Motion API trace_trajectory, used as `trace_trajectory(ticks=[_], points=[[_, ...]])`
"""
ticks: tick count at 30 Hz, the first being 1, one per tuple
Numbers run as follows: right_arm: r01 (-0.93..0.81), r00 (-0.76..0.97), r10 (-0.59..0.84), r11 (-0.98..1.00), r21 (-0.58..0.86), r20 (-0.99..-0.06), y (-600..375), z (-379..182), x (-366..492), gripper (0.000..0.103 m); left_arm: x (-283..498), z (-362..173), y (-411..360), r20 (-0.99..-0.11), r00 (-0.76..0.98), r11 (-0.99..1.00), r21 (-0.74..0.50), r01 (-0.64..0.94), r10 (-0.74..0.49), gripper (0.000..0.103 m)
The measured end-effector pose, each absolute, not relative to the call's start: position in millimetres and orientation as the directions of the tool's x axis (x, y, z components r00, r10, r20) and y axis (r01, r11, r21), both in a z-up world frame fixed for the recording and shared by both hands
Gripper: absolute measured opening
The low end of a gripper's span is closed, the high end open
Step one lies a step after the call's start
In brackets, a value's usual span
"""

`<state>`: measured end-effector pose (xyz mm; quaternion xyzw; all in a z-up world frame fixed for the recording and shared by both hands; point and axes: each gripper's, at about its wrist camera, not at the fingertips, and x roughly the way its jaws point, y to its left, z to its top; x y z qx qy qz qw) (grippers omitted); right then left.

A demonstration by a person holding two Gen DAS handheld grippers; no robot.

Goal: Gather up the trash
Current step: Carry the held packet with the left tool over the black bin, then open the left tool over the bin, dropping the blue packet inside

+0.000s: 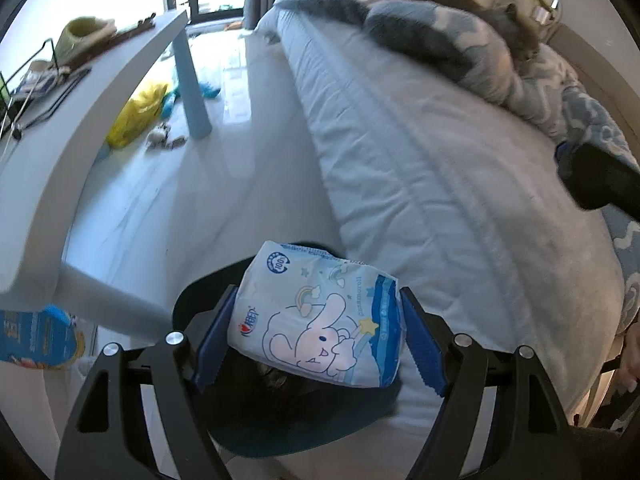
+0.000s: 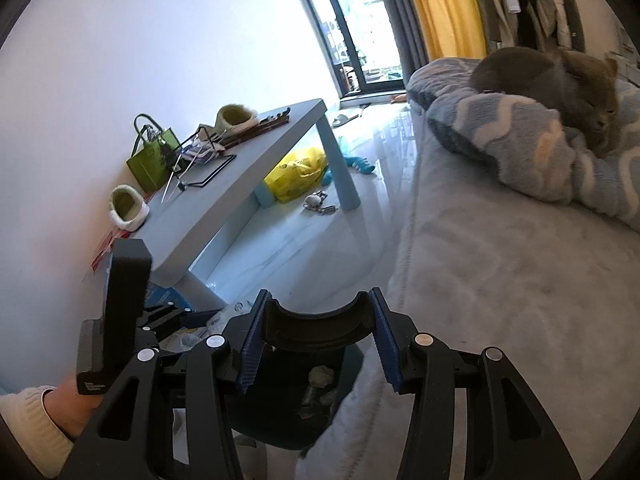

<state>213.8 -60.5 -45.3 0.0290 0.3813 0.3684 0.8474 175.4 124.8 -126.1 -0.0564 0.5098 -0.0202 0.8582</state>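
My left gripper [image 1: 318, 294] is shut on a pale-blue tissue packet [image 1: 316, 320] printed with a white cartoon dog; both blue pads press its sides. It hangs over the mouth of a dark bin [image 1: 280, 428] beside the bed. In the right wrist view my right gripper [image 2: 318, 304] is shut on the black curved rim of that bin [image 2: 316, 322], with crumpled trash visible inside. The left gripper's black body [image 2: 124, 304] and a hand in a white sleeve [image 2: 40, 420] are at the lower left of that view.
A low pale-blue table [image 2: 240, 184] holds slippers, a green bag [image 2: 152, 160] and clutter. A yellow bag [image 2: 300, 172] and small toys lie on the floor beneath it. The bed [image 1: 440, 160] fills the right side, with a grey cat [image 2: 560, 76] on a patterned blanket.
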Motion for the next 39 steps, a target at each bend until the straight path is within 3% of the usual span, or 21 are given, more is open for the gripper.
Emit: trace_trajectory(ticks=[9,18,31,39], points=[[-0.627,0.394,0.647,0.708,0.323,-0.652,-26,-57,214,0.05,173,-160,151,-0.933,0.328,0.977,-0.19,-0.094,-0.15,0.08],[-0.646,0.352,0.647,0.691,0.324,-0.677,4,-67,215,0.05,162,-175,172,-0.957,0.257,0.975,-0.175,-0.137,-0.136,0.085],[-0.652,0.271,0.604,0.688,0.319,-0.749,50,-104,220,0.05,154,-159,206,-0.938,0.321,0.97,-0.187,-0.154,-0.13,0.088],[-0.657,0.232,0.571,0.689,0.306,-0.788,70,-126,220,0.05,147,-127,237,-0.892,0.441,0.964,-0.199,-0.178,-0.103,0.082]])
